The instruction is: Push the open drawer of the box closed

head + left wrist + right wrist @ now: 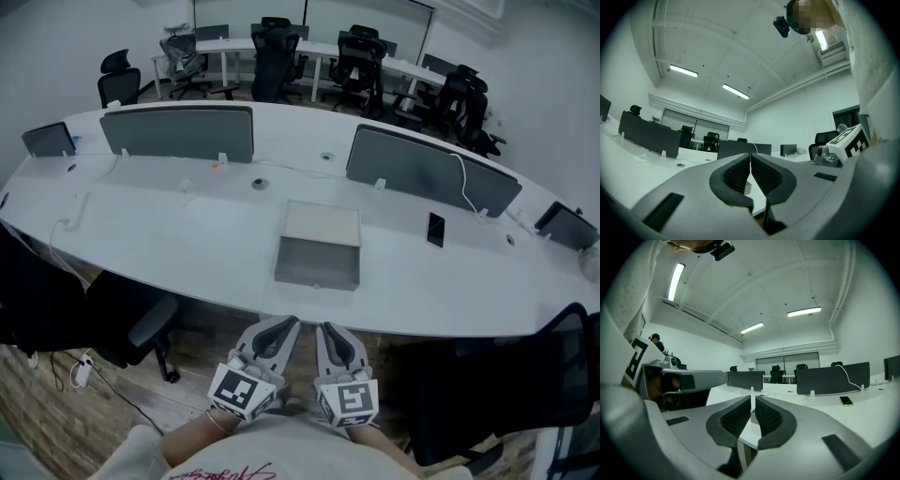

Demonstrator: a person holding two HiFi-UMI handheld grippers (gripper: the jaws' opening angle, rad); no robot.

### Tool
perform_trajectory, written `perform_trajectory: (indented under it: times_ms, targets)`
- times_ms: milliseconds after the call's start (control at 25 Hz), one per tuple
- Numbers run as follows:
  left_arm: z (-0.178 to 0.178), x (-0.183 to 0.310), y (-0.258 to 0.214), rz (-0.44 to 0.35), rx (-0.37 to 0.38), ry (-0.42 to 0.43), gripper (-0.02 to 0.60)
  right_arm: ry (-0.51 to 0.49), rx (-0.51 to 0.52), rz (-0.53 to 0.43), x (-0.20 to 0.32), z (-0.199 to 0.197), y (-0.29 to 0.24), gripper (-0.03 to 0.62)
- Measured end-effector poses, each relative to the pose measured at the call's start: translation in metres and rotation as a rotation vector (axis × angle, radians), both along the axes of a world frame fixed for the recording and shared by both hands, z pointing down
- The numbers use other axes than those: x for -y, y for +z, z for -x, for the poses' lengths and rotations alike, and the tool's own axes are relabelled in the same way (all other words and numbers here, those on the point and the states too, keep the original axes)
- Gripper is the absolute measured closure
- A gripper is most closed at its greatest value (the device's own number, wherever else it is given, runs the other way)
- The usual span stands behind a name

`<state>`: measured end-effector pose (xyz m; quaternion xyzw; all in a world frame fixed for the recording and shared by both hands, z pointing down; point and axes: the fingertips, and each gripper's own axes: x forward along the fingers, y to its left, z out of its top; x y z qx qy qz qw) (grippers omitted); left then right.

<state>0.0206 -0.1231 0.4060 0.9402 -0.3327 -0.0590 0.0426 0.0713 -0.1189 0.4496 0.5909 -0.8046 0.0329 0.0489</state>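
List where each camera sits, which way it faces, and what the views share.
Head view: on the head, looking steeply down at table and box; shows left gripper, right gripper.
Left gripper view: rides left gripper, faces across the table; own jaws together, right gripper beside.
Right gripper view: likewise; left gripper beside.
Shared: both gripper views frame the box.

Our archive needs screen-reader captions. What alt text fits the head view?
A white box sits on a curved white table, its drawer pulled open toward the viewer. Below the near edge, the left tongs and right tongs hover side by side, shut and empty.
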Motion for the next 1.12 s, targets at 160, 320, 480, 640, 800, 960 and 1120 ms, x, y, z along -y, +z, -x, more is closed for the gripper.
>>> perform_trajectory:
  times_ms: [160,320,480,640,800,960,1120]
  targets:
    - [0.002,0.002,0.002,0.001,0.005,-0.016,0.561,0.008,0.019,0.079,0.019,-0.006,0.026,0.572]
    - [0.01,0.004,0.002,0.007,0.006,-0.051,0.561,0.046,-0.022,0.162,0.042,-0.013,0.056,0.571]
    - [0.02,0.008,0.004,0.017,0.008,-0.087,0.563,0.058,0.003,0.222,0.057,-0.013,0.078,0.562]
    - [0.028,0.01,0.002,0.022,0.007,-0.119,0.561,0.102,0.06,0.294,0.076,-0.02,0.102,0.522]
    - [0.033,0.011,0.001,0.021,0.014,-0.134,0.561,0.165,0.069,0.34,0.1,-0.031,0.119,0.522]
    - [0.041,0.013,0.001,0.025,0.018,-0.155,0.561,0.211,0.072,0.402,0.121,-0.035,0.139,0.52]
    - [0.047,0.013,0.003,0.028,0.02,-0.173,0.561,0.243,0.081,0.445,0.134,-0.039,0.151,0.514]
